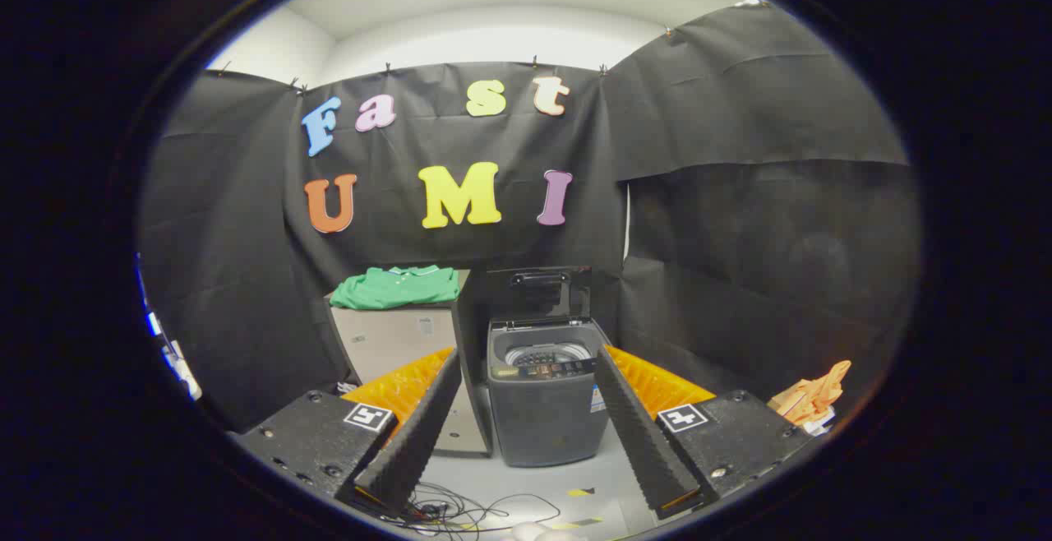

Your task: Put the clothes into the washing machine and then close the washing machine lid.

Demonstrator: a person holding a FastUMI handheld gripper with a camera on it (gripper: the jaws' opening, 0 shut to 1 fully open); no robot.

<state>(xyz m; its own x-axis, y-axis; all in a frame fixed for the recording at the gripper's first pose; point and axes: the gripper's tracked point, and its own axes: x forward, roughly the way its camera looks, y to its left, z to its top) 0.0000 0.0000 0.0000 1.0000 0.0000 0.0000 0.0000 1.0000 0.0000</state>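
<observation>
A small dark grey top-loading washing machine (pixel 544 397) stands on the floor straight ahead, beyond my fingers. Its lid (pixel 538 293) is raised upright at the back, and the drum opening (pixel 549 353) shows. A green shirt (pixel 396 286) lies folded on top of a grey cabinet (pixel 393 342) just left of the machine. My gripper (pixel 526 372) is open with nothing between its fingers, and it sits well short of both the machine and the shirt.
An orange cloth (pixel 809 397) lies on the floor to the right, near the black wall. Loose cables (pixel 460 512) trail over the pale floor under the fingers. Black cloth walls close the booth on three sides.
</observation>
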